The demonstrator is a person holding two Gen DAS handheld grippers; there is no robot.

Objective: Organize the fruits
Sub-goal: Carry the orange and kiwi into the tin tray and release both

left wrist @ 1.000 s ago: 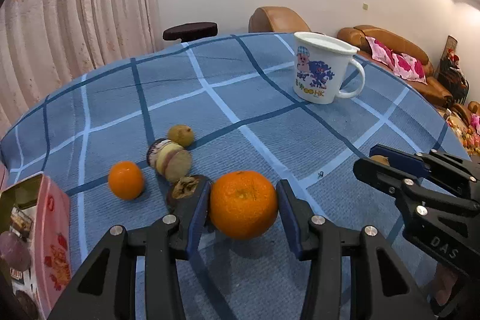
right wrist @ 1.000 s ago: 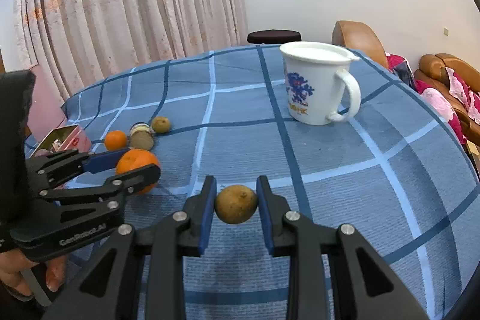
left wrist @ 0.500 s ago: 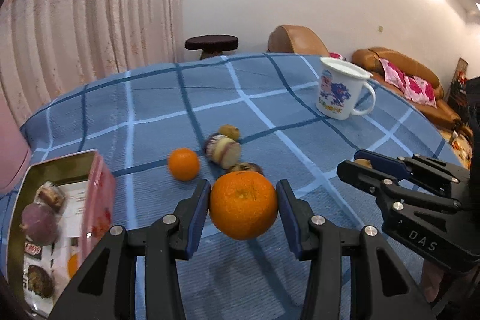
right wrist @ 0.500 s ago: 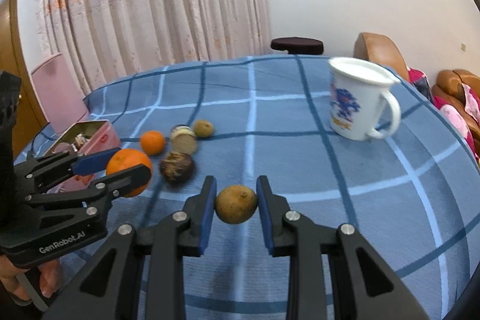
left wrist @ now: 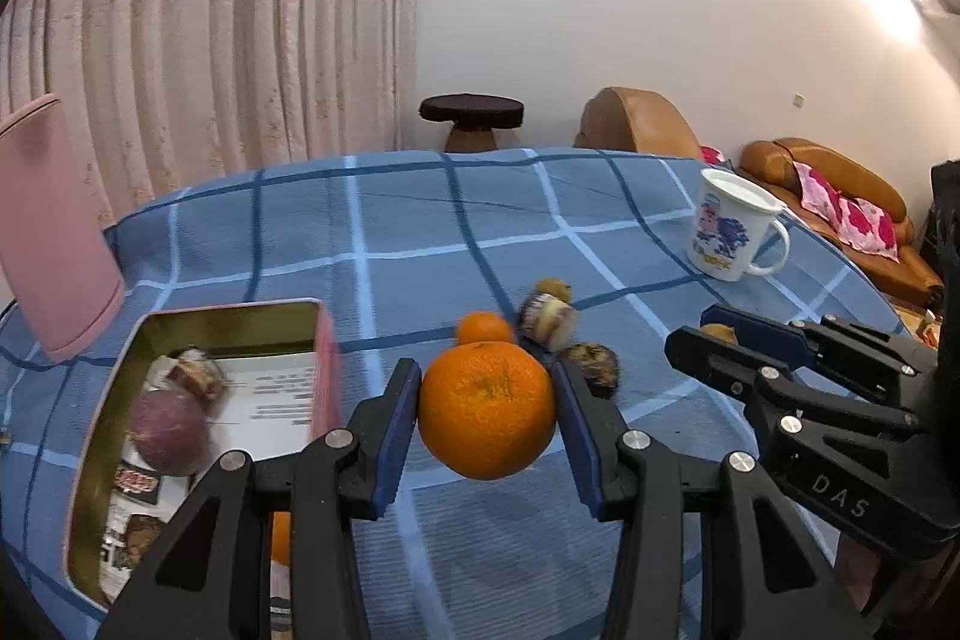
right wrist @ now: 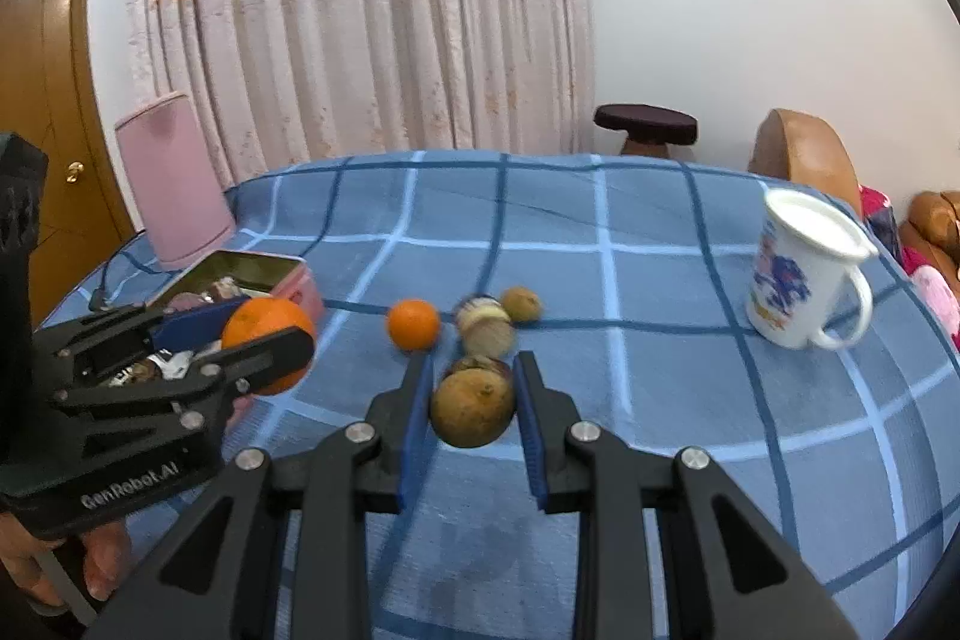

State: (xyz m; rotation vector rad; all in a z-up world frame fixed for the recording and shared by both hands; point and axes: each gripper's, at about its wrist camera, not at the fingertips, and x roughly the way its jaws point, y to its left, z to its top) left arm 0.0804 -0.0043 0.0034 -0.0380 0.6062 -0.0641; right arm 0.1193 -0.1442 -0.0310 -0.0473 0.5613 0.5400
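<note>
Left gripper (left wrist: 487,412), black with blue pads, clamped on a large round orange (left wrist: 486,409), fruit held clear above the blue checked tablecloth (left wrist: 420,232). Right gripper (right wrist: 473,409), same black build with blue pads, clamped on a small brownish-yellow round fruit (right wrist: 473,407), also lifted off the cloth. In the right wrist view the left gripper sits at the left edge with the large orange between its pads, just beside the open pink rectangular tin (right wrist: 300,280). In the left wrist view the right gripper is at the right edge; only a sliver of its fruit shows.

Pink tin in the left wrist view (left wrist: 327,358) lies open to the left of the held orange, gold inside, holding a round purple fruit (left wrist: 170,430), a printed paper sheet (left wrist: 270,400), small wrapped items, blurred. Pink upright lid or panel (left wrist: 48,232) stands behind the tin.

Loose on the cloth, near each other, past both grippers: small orange tangerine (right wrist: 413,324), pale cut-faced fruit with dark rim (right wrist: 485,328), small olive-brown round fruit (right wrist: 521,304), dark brown wrinkled fruit (left wrist: 591,364) just behind the right gripper's pads. White enamel mug with blue cartoon print (right wrist: 798,274) stands upright well apart at the right. Person's fingers (right wrist: 102,562) visible at lower left of the right wrist view, under the left gripper body.
</note>
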